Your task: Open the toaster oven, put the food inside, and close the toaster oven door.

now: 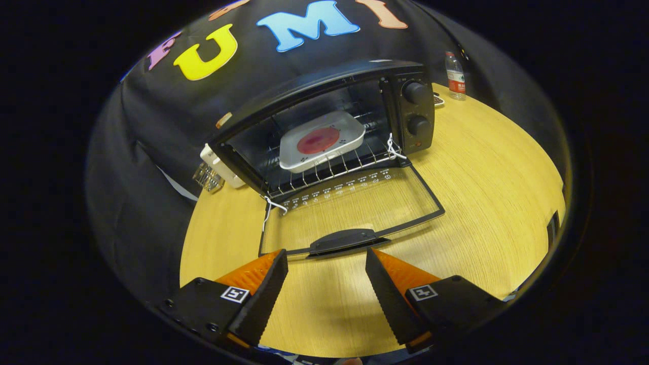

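The tongs point(327, 256) hang with their 2 fingers point(263, 294) spread wide apart, gripping nothing.

toaster oven point(324, 126) partly hides power strip point(219, 165) | bottle point(455, 76) label illegible

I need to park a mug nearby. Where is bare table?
Bare table lies right of the open door, toward the water bottle, and between the open gripper and the door handle. It is crowded left of the toaster oven.

text: none legible | oven door point(350, 203): tiny icon row, unreadable | tongs point(327, 258): apart
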`<control>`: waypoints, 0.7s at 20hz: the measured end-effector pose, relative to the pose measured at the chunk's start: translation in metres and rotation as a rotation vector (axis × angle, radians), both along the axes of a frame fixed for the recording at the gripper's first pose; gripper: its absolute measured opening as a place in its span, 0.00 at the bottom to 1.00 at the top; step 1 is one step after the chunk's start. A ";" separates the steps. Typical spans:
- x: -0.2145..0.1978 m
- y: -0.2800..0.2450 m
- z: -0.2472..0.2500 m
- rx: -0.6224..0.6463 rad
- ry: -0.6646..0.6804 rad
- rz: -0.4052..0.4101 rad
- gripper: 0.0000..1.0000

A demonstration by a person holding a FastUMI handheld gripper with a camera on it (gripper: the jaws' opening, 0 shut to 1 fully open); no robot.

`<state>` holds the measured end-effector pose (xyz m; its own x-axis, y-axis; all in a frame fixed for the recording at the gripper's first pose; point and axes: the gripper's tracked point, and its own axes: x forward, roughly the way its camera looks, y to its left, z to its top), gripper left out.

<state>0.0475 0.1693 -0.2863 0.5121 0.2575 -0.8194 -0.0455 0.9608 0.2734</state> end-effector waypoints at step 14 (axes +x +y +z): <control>0.002 -0.016 -0.058 -0.255 0.062 0.166 0.98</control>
